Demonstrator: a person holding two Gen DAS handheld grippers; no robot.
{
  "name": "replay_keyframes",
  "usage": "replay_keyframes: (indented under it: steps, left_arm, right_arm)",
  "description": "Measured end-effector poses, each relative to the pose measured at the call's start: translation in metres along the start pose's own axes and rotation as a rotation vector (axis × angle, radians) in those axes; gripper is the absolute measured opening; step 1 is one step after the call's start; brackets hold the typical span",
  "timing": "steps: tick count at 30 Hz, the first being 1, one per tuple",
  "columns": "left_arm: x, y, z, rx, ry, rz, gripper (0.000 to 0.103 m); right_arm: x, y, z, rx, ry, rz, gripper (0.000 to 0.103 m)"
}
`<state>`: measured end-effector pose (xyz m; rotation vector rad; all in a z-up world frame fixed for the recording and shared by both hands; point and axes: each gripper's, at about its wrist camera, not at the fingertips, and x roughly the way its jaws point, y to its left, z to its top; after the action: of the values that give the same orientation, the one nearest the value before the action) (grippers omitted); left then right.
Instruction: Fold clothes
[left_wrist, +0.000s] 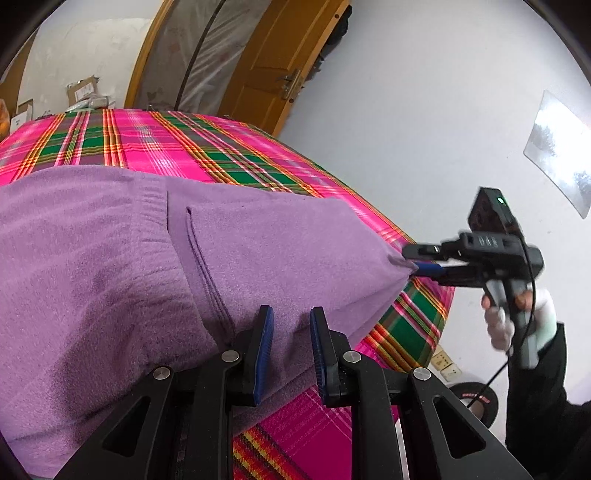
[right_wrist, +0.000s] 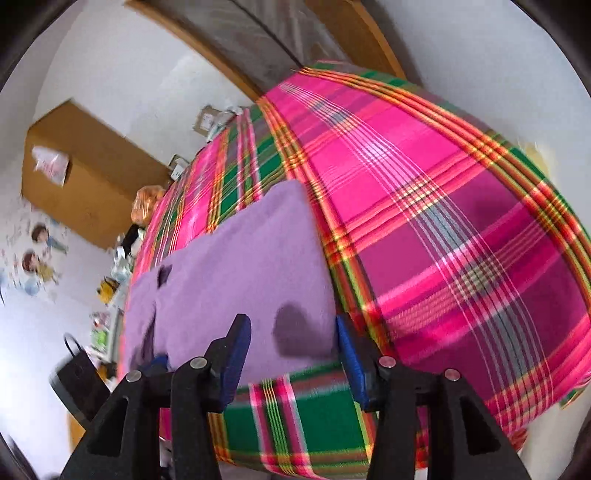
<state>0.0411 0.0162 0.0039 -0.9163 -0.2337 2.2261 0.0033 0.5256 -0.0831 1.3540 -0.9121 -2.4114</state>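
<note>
A purple fleece garment lies partly folded on a bed with a pink and green plaid cover. At its near edge my left gripper has the purple cloth filling the narrow gap between its blue pads. My right gripper is at the garment's pointed right corner, held by a white-gloved hand. In the right wrist view the right gripper stands wide open around that corner of the garment, its pads clear of the cloth. The left gripper shows at the cloth's lower left edge.
The plaid cover stretches bare to the right of the garment. A wooden door and cardboard boxes stand beyond the bed. A roll of tape and a socket strip lie on the floor below the bed's corner.
</note>
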Motion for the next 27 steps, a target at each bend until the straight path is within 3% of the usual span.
replay_keyframes:
  steps: [2,7,14,19,27]
  left_arm:
    - [-0.001,0.001,0.0,-0.003,0.0,-0.002,0.021]
    - [-0.001,0.002,0.0,-0.008,0.002,-0.008,0.021]
    - [-0.001,0.004,0.0,-0.013,0.002,-0.014,0.021]
    - [-0.001,0.003,0.0,-0.007,0.002,-0.007,0.021]
    - [-0.01,-0.002,0.003,-0.009,0.001,-0.008,0.021]
  right_arm:
    - [0.005,-0.004,0.01,0.038,0.013,0.02,0.048]
    - [0.013,0.003,0.013,-0.009,0.052,0.012,0.05]
    - [0.01,-0.008,0.001,0.037,0.106,0.103,0.05]
    - [0.018,-0.008,-0.002,0.074,0.056,0.155,0.049]
    - [0.026,-0.006,-0.007,0.106,-0.044,0.178,0.025]
